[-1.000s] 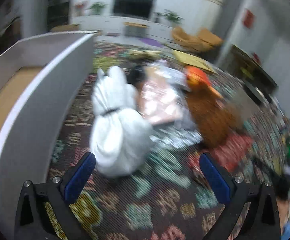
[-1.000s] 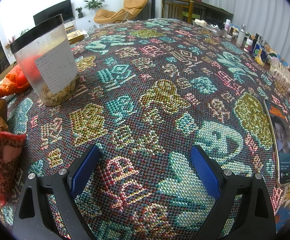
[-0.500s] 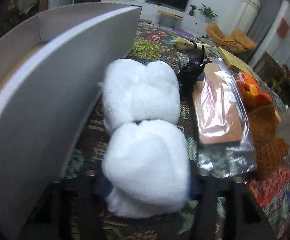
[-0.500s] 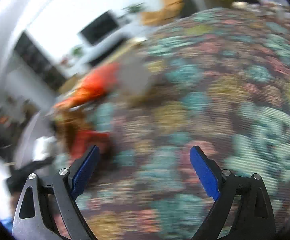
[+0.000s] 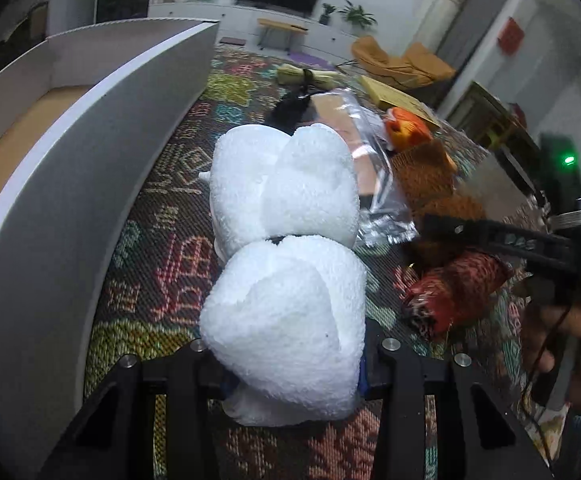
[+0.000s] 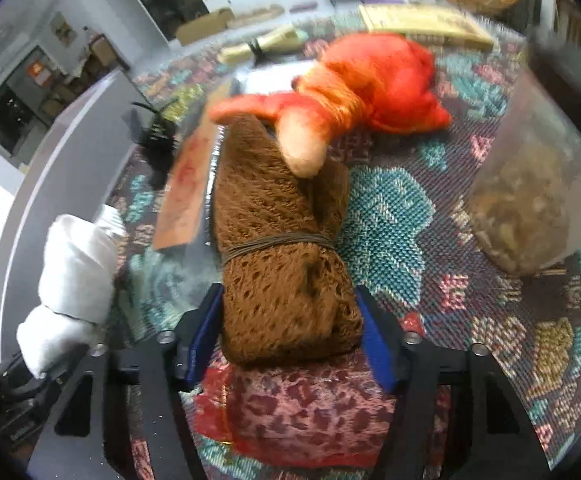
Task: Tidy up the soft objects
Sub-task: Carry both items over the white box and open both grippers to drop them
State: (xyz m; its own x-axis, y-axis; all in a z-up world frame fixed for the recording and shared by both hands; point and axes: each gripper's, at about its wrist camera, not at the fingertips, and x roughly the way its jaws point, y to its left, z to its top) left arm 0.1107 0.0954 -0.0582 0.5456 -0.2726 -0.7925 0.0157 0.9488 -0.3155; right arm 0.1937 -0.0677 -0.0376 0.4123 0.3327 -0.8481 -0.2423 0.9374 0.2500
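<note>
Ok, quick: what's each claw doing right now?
Left claw: closed on the white towel bundle, jaws just closing.
Right claw: jaws closing around the brown knitted bundle; pads at its sides, firm grip cannot be told.

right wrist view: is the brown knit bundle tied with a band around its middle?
Yes, a thin brownish band cinches the brown knit bundle around its middle, just ahead of the right gripper.

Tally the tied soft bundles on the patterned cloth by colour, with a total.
White fluffy towel bundle: 1
Brown knitted bundle tied with cord: 1
Orange-red fabric bundle: 1
Red patterned cloth bundle: 1
Total: 4
</note>
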